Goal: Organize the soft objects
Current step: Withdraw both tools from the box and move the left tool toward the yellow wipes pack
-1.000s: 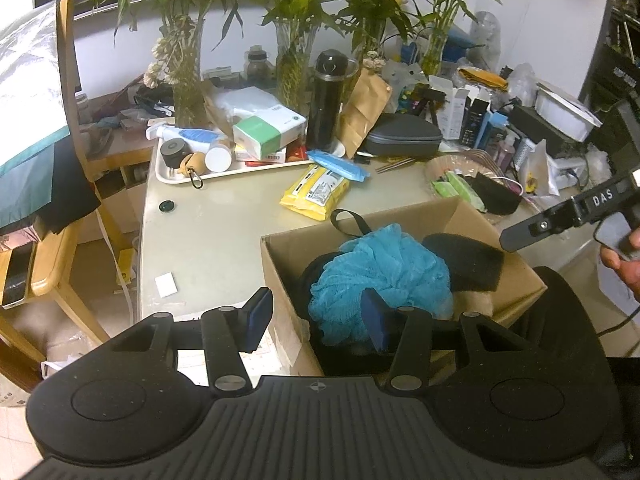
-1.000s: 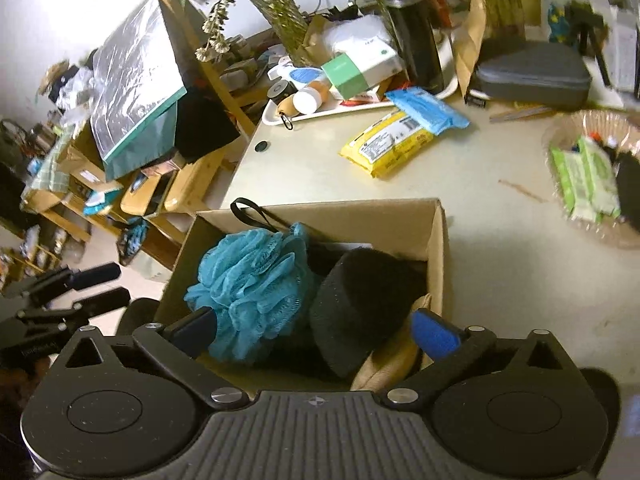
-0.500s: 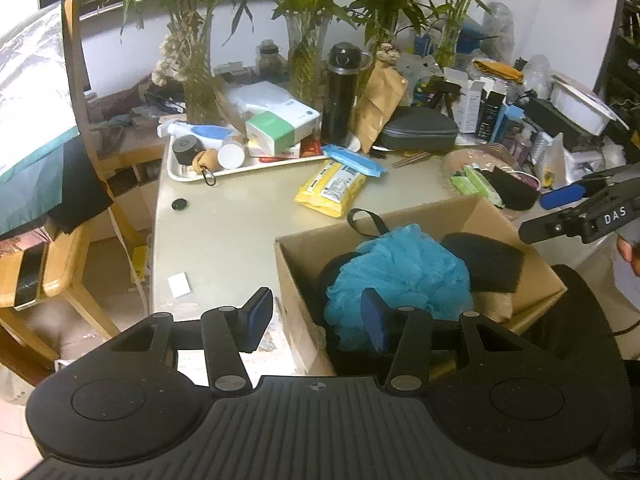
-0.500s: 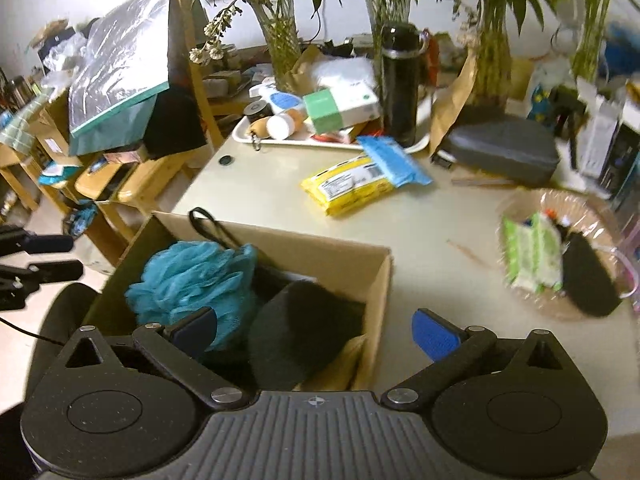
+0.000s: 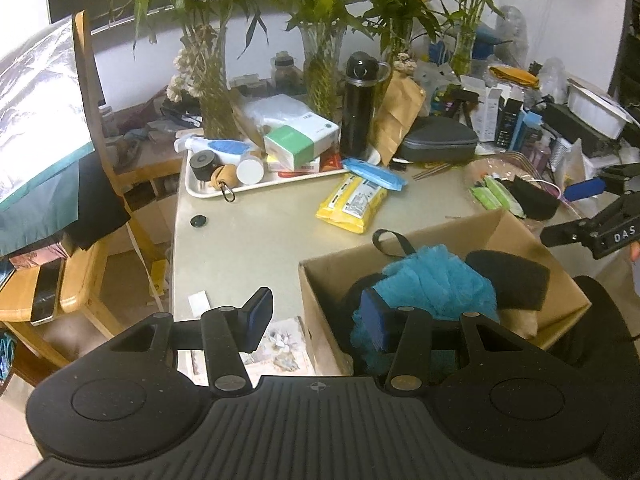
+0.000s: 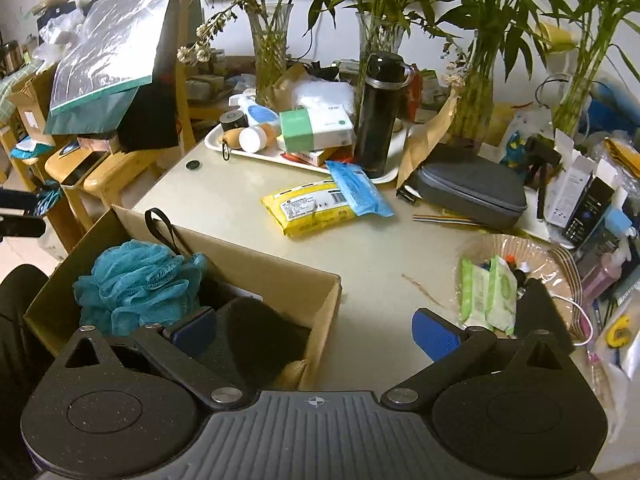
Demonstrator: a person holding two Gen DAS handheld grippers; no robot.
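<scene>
Our right gripper (image 6: 314, 330) has swung right, off the box (image 6: 256, 258).
Both grippers gape empty; left gripper (image 5: 316, 318) straddles its near wall, frilly blue pouf (image 5: 436, 276) inside, bare table (image 5: 256, 240) beyond.

Beige table (image 6: 384, 248), cardboard box (image 6: 256, 268), white tray (image 5: 256, 188), yellow packet (image 6: 308, 208)

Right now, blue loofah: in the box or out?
In. The blue loofah sits inside the open cardboard box, below its rim, beside a black sponge. Neither gripper holds it.
</scene>
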